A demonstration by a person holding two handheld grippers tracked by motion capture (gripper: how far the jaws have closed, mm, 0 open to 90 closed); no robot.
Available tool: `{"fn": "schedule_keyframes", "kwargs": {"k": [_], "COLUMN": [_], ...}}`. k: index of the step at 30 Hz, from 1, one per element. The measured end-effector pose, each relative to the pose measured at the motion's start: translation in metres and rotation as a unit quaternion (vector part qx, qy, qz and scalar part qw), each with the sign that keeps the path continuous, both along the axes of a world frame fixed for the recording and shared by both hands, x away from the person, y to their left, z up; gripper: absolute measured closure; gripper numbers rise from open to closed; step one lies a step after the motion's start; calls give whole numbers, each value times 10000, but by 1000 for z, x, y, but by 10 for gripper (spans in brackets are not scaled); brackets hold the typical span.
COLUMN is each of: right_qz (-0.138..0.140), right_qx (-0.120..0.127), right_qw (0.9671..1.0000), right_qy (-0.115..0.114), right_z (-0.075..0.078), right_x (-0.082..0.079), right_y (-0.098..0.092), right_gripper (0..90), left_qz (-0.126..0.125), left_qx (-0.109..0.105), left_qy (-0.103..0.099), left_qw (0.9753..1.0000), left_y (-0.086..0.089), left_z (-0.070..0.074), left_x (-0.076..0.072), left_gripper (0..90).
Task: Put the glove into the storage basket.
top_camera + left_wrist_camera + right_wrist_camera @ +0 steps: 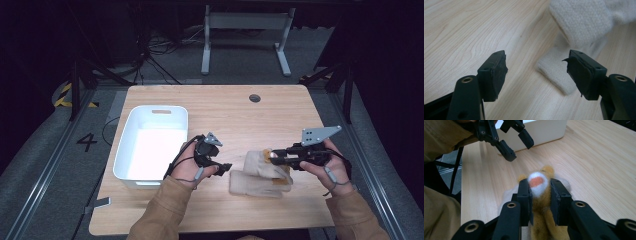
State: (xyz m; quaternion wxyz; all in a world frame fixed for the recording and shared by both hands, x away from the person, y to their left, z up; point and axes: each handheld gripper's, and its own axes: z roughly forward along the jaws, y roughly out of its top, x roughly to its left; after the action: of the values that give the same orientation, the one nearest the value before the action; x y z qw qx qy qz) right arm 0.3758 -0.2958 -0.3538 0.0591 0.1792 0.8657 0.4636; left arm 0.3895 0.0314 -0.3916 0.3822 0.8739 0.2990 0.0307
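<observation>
High view: table (225,110) holds a white bin (150,147) at left. A beige sock (260,175) lies near centre, close to the near edge. Left gripper (226,168) sits just left of the sock. Right gripper (274,156) is over the sock's right part, with a tan plush toy (280,180) at its jaws.

Left gripper view: left gripper (536,70) has its jaws wide apart with nothing between them. The sock (579,22) lies just ahead on the wood, its cuff end between the 2 jaw tips but lower, not touched.

Right gripper view: right gripper (540,191) is clamped narrow on the toy (537,183), the white-and-orange snout between the pads. Left gripper (516,141) hangs far left, jaws apart, in front of the bin (544,130).
</observation>
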Motion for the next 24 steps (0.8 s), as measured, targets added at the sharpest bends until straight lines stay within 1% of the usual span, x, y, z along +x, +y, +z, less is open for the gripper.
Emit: {"fn": "schedule_keyframes", "kwargs": {"k": [4, 7, 11, 18, 22, 24], "right_qz": [48, 126, 186, 267, 289, 327], "right_qx": [-7, -11, -93, -144, -162, -175], "right_qw": [10000, 9999, 9997, 9993, 9993, 9990], "right_qy": [28, 94, 144, 203, 194, 238], "right_z": [-2, -6, -11, -18, -20, -23], "right_x": [0, 0, 0, 1, 1, 1], "right_y": [3, 7, 13, 21, 23, 27], "right_gripper": [723, 723, 722, 720, 720, 719], "left_qz": [-18, -21, -23, -14, -12, -13], "left_qx": [19, 22, 17, 5, 9, 15], "left_qy": [1, 10, 15, 4, 5, 6], "left_qw": [10000, 10000, 10000, 10000, 10000, 10000], "left_y": [0, -1, -2, 0, -1, -1], "left_z": [0, -1, -1, 0, 0, 0], "left_x": [0, 0, 0, 0, 0, 0], "left_gripper": [327, 327, 327, 327, 327, 327]}}
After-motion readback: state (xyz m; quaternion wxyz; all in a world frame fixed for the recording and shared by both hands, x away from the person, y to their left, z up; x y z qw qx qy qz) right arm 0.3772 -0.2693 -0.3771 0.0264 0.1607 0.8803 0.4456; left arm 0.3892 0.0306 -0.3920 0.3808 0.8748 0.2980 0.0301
